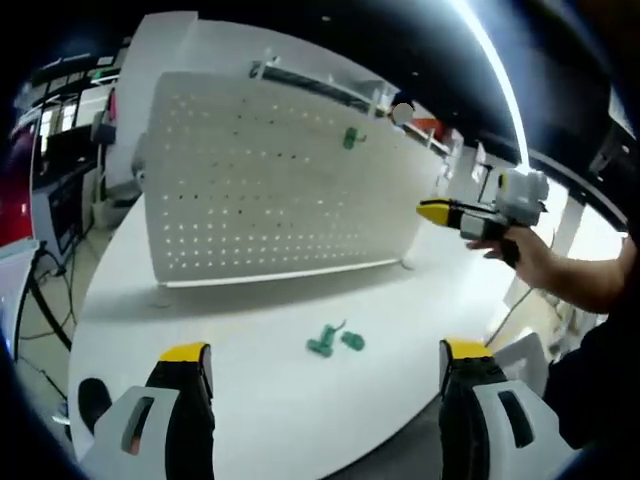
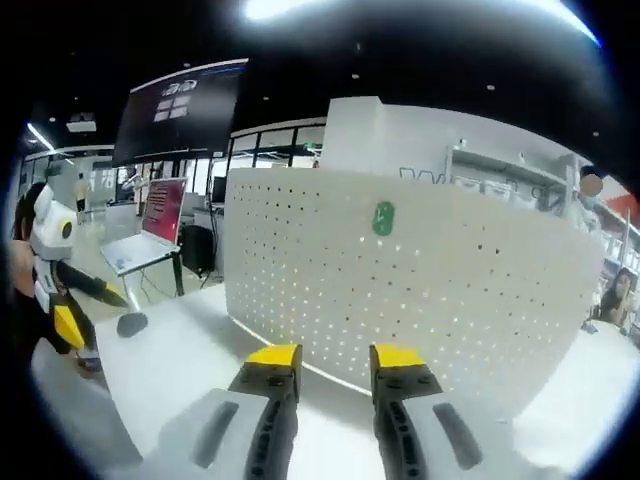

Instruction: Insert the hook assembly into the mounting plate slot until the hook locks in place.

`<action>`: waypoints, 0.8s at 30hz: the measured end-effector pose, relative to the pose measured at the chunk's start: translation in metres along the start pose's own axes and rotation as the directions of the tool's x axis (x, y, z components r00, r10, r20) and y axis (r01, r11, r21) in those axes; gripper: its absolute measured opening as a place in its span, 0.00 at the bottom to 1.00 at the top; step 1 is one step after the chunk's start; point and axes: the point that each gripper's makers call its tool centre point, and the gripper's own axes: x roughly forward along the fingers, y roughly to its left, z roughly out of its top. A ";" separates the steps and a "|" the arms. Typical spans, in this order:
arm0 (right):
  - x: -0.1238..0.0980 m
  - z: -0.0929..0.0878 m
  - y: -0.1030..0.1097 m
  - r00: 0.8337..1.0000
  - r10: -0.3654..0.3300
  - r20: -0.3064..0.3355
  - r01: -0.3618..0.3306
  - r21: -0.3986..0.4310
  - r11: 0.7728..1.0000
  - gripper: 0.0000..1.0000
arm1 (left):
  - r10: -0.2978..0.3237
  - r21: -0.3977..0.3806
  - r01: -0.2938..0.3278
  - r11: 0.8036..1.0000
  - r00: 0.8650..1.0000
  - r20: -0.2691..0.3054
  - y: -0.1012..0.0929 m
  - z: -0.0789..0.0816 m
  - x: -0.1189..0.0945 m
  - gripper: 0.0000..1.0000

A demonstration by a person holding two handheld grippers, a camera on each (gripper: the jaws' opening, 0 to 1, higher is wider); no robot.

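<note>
A white pegboard mounting plate (image 1: 270, 190) stands upright on a round white table (image 1: 250, 400). One green hook (image 1: 348, 138) sits high on the plate. Two loose green hook pieces (image 1: 322, 342) (image 1: 352, 341) lie side by side on the table in front of the plate. My left gripper (image 1: 325, 362) hangs over the near table edge, jaws wide apart and empty, the loose pieces just ahead of them. My right gripper (image 2: 336, 358) faces the plate (image 2: 400, 280) and its mounted hook (image 2: 383, 217), jaws a little apart with nothing between. A hand holds the right gripper (image 1: 470, 215) beside the plate's right end.
The left gripper (image 2: 70, 305) shows at the left edge of the right gripper view. A laptop (image 2: 150, 235) on a stand and a dark screen (image 2: 180, 115) stand behind. Shelving (image 1: 320, 85) runs behind the plate. Cables (image 1: 45, 300) trail on the floor at the left.
</note>
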 end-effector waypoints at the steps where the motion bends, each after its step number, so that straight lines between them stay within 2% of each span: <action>1: -0.003 -0.006 0.003 1.000 0.006 -0.010 -0.006 -0.011 1.000 0.25 | 0.001 -0.002 -0.001 1.000 1.000 0.001 0.000 -0.001 -0.001 0.95; 3: -0.010 -0.019 0.007 0.999 0.011 -0.045 -0.015 -0.070 0.997 0.25 | 0.003 -0.007 -0.003 1.000 1.000 0.001 0.000 -0.003 -0.002 0.95; 10: -0.030 -0.050 0.020 0.993 0.044 -0.106 -0.048 -0.033 0.998 0.26 | 0.011 -0.019 -0.011 1.000 1.000 -0.013 -0.001 -0.014 -0.006 0.94; 18: -0.050 -0.074 0.029 0.985 0.059 -0.159 -0.057 0.015 0.998 0.27 | 0.012 -0.012 -0.013 1.000 1.000 -0.024 -0.003 -0.017 -0.006 0.94; 19: -0.051 -0.077 0.031 0.984 0.063 -0.164 -0.061 0.016 0.998 0.27 | 0.013 -0.012 -0.013 1.000 1.000 -0.025 -0.003 -0.018 -0.006 0.94; 21: -0.056 -0.087 0.033 0.978 0.057 -0.202 -0.066 -0.038 0.997 0.27 | 0.013 -0.012 -0.013 1.000 1.000 -0.023 -0.003 -0.017 -0.006 0.93; 24: -0.061 -0.093 0.040 0.975 0.074 -0.212 -0.082 -0.030 0.996 0.27 | 0.010 -0.010 -0.010 1.000 1.000 -0.028 -0.005 -0.018 -0.005 0.93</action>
